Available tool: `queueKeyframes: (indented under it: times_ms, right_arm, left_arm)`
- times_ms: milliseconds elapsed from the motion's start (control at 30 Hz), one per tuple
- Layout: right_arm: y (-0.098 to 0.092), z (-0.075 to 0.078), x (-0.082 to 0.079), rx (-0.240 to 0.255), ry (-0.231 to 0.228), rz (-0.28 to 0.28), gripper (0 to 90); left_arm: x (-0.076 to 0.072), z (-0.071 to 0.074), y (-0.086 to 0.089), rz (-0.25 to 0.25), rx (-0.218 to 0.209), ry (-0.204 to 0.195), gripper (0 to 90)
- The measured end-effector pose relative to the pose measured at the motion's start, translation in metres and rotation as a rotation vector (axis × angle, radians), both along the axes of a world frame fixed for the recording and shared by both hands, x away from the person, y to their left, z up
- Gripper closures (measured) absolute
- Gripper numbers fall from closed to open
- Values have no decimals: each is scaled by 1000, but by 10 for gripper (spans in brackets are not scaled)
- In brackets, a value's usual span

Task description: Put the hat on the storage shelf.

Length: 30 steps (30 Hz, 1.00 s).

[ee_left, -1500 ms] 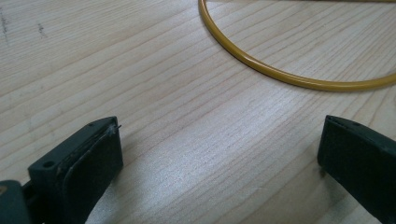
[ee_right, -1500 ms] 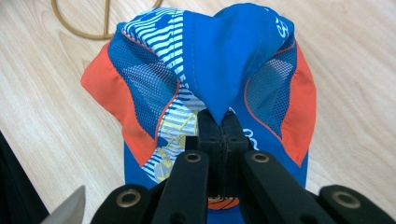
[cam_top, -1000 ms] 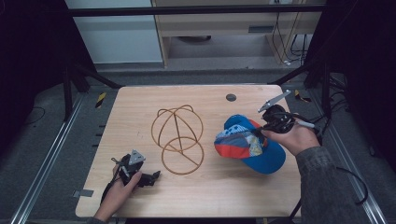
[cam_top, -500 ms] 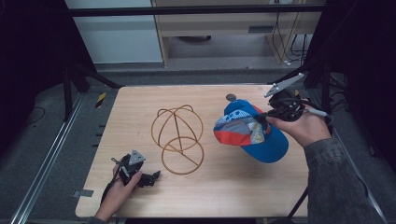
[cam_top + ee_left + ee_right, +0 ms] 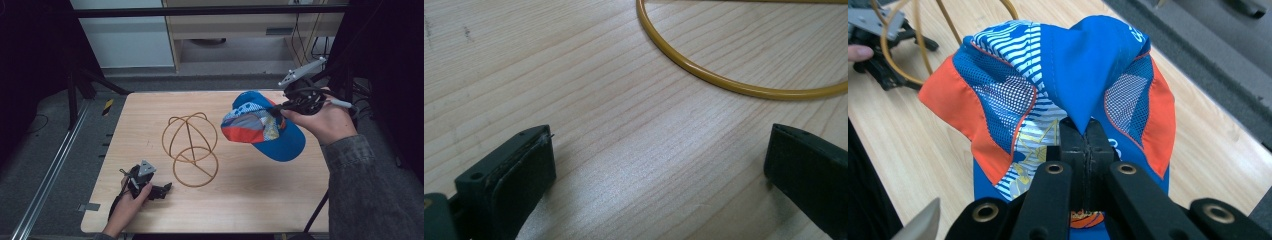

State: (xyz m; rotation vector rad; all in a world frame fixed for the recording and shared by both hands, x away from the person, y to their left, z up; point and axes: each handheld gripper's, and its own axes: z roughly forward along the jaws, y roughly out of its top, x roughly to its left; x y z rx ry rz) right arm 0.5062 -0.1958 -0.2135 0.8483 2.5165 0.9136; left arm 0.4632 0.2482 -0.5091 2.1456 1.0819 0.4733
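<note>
Pale wooden worktop (image 5: 150, 125), lit against a dark room, with a grey floor and light cabinets beyond its far edge. Landmark: a yellow wire hat stand (image 5: 190, 148) near the middle of the worktop, a domed cage above a flat ring base.

Right gripper (image 5: 278, 106): held in the person's right hand (image 5: 325, 120), to the right of the stand and above the worktop. Its jaws are pressed together on a fold of the blue cap (image 5: 262, 126), pinching the crown fabric; the right gripper view shows the blue cloth (image 5: 1083, 65) peaked between the closed pads. The cap hangs clear of the worktop just right of the stand, apart from it, with orange and mesh panels facing the stand.

Left gripper (image 5: 165, 189): rests on the worktop at the near-left of the stand, in the person's left hand (image 5: 127, 205). Jaws stand wide apart with bare wood between them; the stand's ring base (image 5: 734, 85) lies just ahead, not touched.
</note>
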Motion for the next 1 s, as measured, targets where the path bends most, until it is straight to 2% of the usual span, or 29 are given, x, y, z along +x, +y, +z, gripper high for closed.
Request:
queueKeyframes:
  times_ms: [33, 133, 233, 433, 567, 733, 833, 1000]
  right_arm:
    - [2, 6, -1, -9, -8, 20, 900]
    - [6, 19, -5, -5, -25, 29, 900]
    - [11, 23, -3, -21, -17, 31, 900]
    - [32, 35, -3, -18, -42, 61, 900]
    - [45, 43, -3, -3, -63, 80, 900]
    - [60, 53, 1, 39, -99, 113, 900]
    - [71, 57, 4, 45, -118, 120, 900]
    - [91, 55, 11, 50, -121, 124, 900]
  left_arm:
    - [0, 0, 0, -1, 1, -1, 0]
    - [-1, 0, 0, -4, -2, 0, 0]
    - [0, 0, 0, -8, 0, 0, 0]
    - [-1, 0, 0, -8, -1, -1, 0]
    - [-1, 0, 0, -5, -3, -2, 0]
    - [-1, 0, 0, -6, -2, -3, 0]
    - [-1, 0, 0, -6, -2, -3, 0]
    - [-1, 0, 0, -5, -2, -3, 0]
